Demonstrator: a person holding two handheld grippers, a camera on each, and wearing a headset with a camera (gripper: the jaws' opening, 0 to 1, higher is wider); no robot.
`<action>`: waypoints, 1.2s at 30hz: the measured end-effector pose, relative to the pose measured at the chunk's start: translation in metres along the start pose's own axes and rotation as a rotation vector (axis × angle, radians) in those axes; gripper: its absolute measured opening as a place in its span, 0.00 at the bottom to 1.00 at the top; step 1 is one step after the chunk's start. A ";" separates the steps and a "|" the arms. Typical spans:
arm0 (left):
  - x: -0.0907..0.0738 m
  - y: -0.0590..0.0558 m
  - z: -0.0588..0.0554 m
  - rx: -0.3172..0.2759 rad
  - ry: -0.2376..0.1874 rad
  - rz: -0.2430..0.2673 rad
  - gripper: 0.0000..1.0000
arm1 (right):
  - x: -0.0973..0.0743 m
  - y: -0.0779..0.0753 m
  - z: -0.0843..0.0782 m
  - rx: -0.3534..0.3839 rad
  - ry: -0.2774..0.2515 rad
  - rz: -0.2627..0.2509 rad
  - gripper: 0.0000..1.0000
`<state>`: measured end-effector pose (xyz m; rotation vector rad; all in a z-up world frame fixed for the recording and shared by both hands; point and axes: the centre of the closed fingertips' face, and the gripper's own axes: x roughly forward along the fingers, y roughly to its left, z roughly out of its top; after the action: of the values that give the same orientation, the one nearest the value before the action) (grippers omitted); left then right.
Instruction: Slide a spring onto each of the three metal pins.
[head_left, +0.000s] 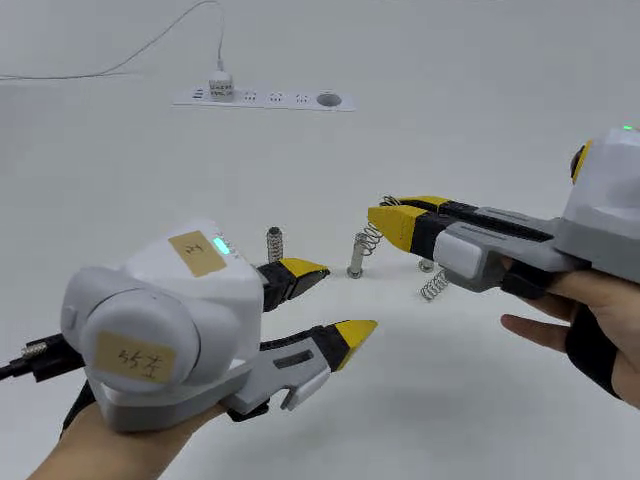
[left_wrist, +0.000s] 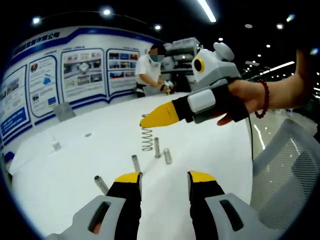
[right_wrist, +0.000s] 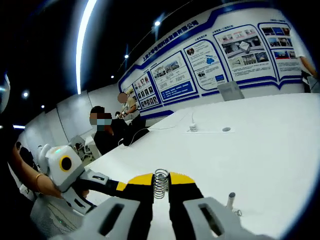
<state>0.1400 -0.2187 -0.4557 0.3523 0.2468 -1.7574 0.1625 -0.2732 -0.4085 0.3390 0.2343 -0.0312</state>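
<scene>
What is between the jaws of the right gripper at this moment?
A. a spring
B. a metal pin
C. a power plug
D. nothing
A: in the right gripper view, the right gripper is shut on a spring, whose coils stand upright between the two jaws.

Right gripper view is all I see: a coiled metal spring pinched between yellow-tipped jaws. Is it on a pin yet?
Observer: No. In the left gripper view the coiled metal spring hangs from the right gripper beside a small upright metal pin, not over it.
Operator: Any pin finished?
Observer: In the head view, a second upright pin near the left gripper seems to carry a spring.
Operator: Left gripper busy?
Observer: No, its jaws stand open, holding nothing.
</scene>
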 end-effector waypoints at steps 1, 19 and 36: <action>0.000 0.000 -0.001 -0.004 0.001 0.002 0.40 | 0.001 -0.003 0.000 -0.002 0.000 -0.004 0.11; 0.003 0.000 -0.019 -0.063 0.026 0.017 0.48 | 0.025 -0.036 -0.003 -0.110 0.033 -0.085 0.12; 0.003 -0.002 -0.026 -0.092 0.045 0.015 0.57 | 0.039 -0.038 -0.016 -0.256 0.081 -0.096 0.12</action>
<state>0.1402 -0.2121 -0.4816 0.3260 0.3549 -1.7188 0.1947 -0.3032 -0.4449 0.0740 0.3307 -0.0815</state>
